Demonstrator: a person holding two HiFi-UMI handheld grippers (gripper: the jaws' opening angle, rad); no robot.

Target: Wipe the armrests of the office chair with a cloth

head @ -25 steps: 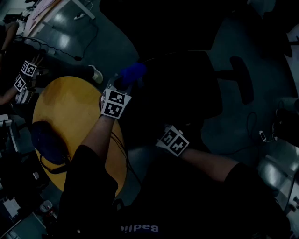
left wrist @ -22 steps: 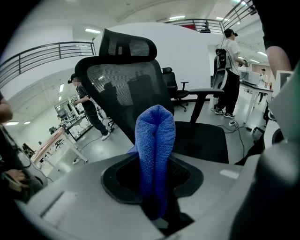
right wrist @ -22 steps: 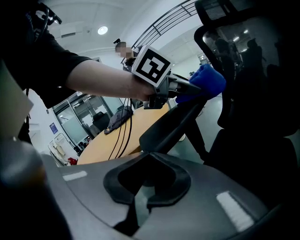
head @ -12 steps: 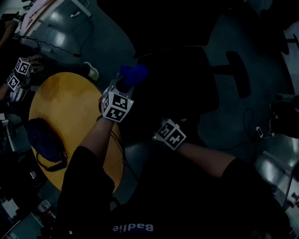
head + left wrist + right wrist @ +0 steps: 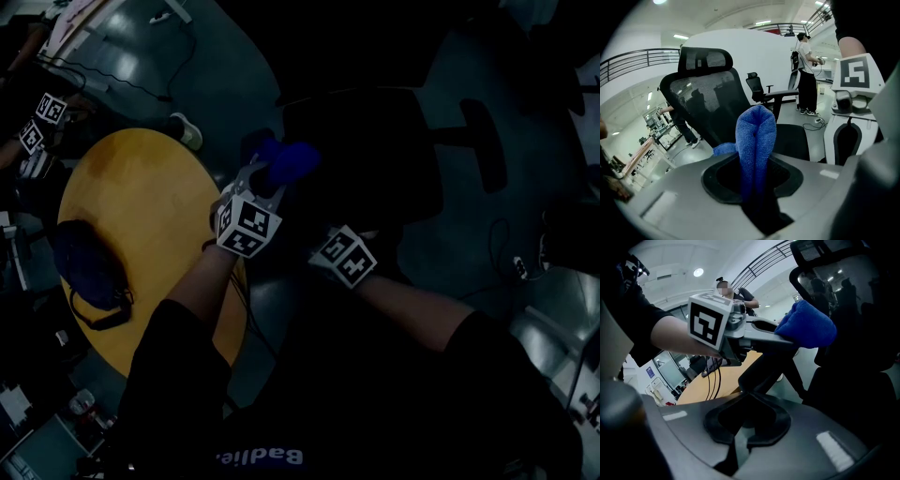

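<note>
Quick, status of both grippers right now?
Left gripper: closed on the blue cloth.
Right gripper: closed, nothing between its jaws.

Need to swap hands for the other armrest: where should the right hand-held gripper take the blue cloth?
Pinch the cloth at its rounded fold protruding past the left hand-held gripper, coming from the tip end: that bulge is free, the rest clamped between those jaws.

The head view is very dim and underexposed: the office chair [image 5: 366, 159] almost sinks into black, and only the yellow counter [image 5: 141, 206] and the blue cloth [image 5: 291, 161] keep some colour. Pale reflections lie on the floor [image 5: 122, 56]. Both gripper views are bright, lit by ceiling lamps [image 5: 761, 22], with strong fisheye bending and dark corners; the nearest foreground is soft.
</note>
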